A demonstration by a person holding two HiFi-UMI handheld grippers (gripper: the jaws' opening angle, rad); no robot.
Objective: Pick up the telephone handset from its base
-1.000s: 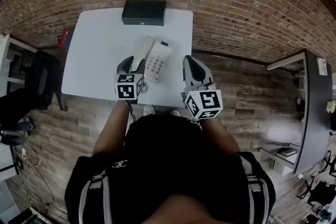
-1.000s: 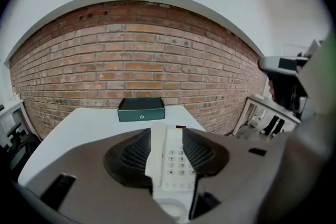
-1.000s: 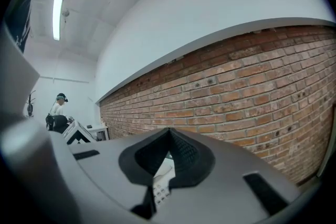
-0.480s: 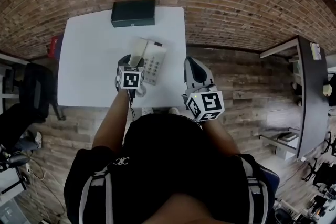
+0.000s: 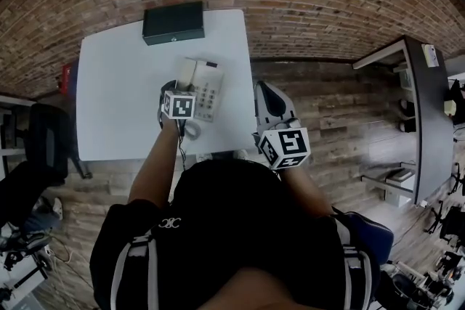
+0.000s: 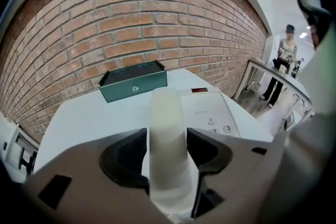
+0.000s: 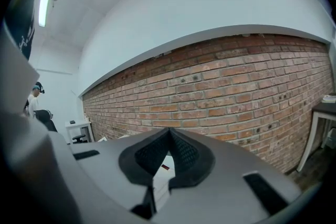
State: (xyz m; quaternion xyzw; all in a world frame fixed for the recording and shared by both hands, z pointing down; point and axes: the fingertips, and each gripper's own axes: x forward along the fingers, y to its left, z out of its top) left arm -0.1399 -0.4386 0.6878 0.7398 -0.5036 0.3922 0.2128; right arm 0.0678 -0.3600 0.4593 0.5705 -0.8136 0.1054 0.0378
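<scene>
A cream telephone base with a keypad sits on the white table, and its handset lies in the cradle along the base's left side. My left gripper reaches steeply down over the handset's near end. In the left gripper view the handset runs lengthwise between the dark pads of my left gripper, whose jaws have just been opening and stand wide. The base lies right of it. My right gripper hovers off the table's right edge, and in its own view the right gripper is shut and empty.
A dark green metal box stands at the table's far edge against the brick wall. A coiled cord lies near the front edge. A person stands far off to the right by another table.
My left gripper has moved forward and down, from just short of the telephone to astride the handset's near end. The right gripper has stayed where it was.
</scene>
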